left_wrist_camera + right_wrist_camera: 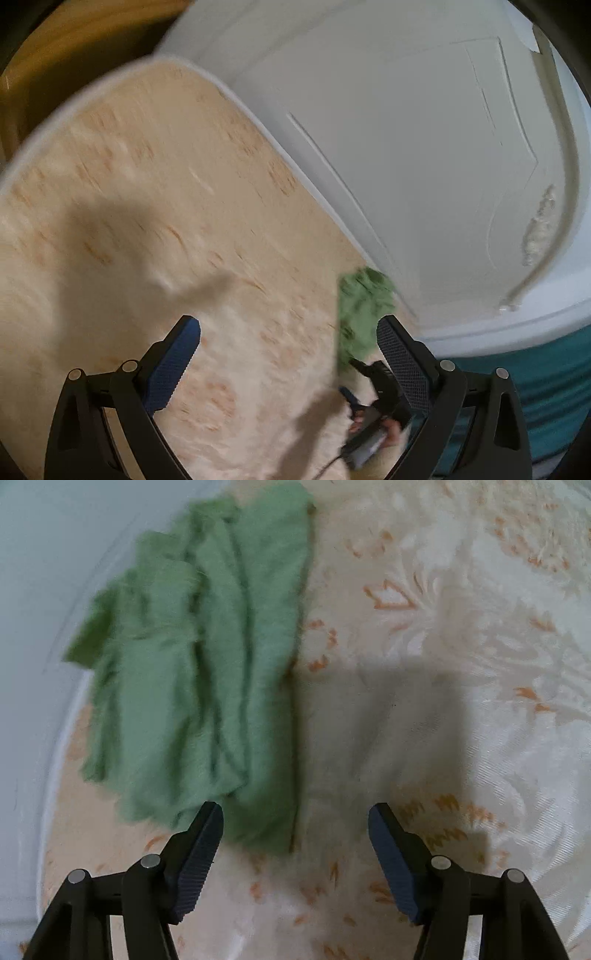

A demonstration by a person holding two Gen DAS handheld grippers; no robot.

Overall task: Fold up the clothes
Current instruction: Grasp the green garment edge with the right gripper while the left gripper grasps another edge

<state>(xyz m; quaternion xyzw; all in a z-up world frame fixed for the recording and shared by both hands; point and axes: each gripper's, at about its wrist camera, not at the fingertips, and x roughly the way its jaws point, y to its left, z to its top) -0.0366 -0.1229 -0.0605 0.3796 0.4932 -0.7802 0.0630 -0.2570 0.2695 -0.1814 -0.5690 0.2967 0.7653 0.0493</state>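
Right gripper [295, 821] jaws spread, empty — green cloth [207, 657] bunched in rough folds just ahead-left, on the patterned tablecloth [461, 635] near its edge. Left gripper [288, 338] also apart, empty, above the tablecloth. No readable text.

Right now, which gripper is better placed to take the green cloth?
Right. The right gripper is open just short of the green cloth's near edge. The left gripper, also open, faces mostly bare tablecloth, with the cloth off beside its far finger.
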